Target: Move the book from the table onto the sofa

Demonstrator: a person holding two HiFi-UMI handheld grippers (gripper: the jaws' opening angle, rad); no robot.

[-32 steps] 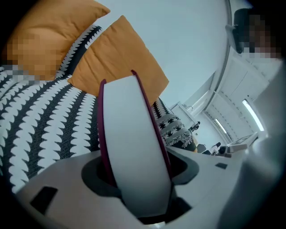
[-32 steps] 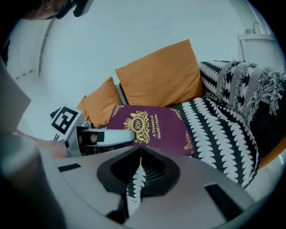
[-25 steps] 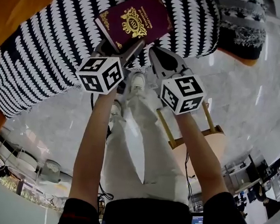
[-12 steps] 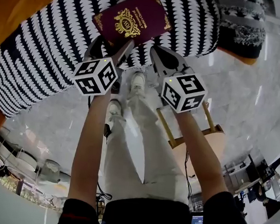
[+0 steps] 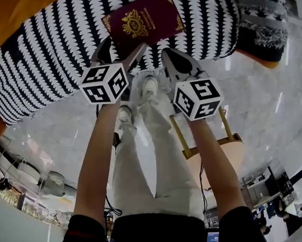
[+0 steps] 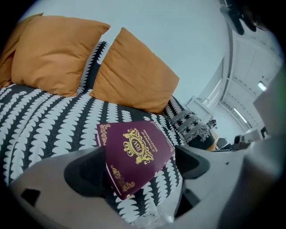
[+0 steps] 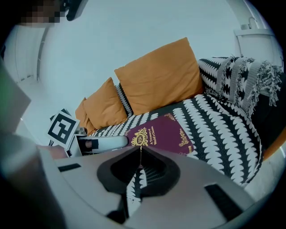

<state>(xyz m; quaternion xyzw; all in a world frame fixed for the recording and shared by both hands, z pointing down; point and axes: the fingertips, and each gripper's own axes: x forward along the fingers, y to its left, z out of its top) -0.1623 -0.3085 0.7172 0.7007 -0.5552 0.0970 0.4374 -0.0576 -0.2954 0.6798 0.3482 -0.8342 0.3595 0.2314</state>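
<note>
**Book set down on the sofa, our left fingers open around it**

Nearest us, our left gripper has its fingers spread wide, having just been opening. The maroon book lies between them, and we see no squeeze on it from either side. Just to the right, our right gripper hovers with its fingers closed together on nothing, the tips close to the book's near edge. The book rests flat, gilt crest facing up, on the black-and-white patterned sofa, near the front edge of the seat. Farther back, one orange cushion leans against the sofa's back with a second orange cushion to its left. At the far right, a fringed patterned throw hangs over the sofa's end.
</note>
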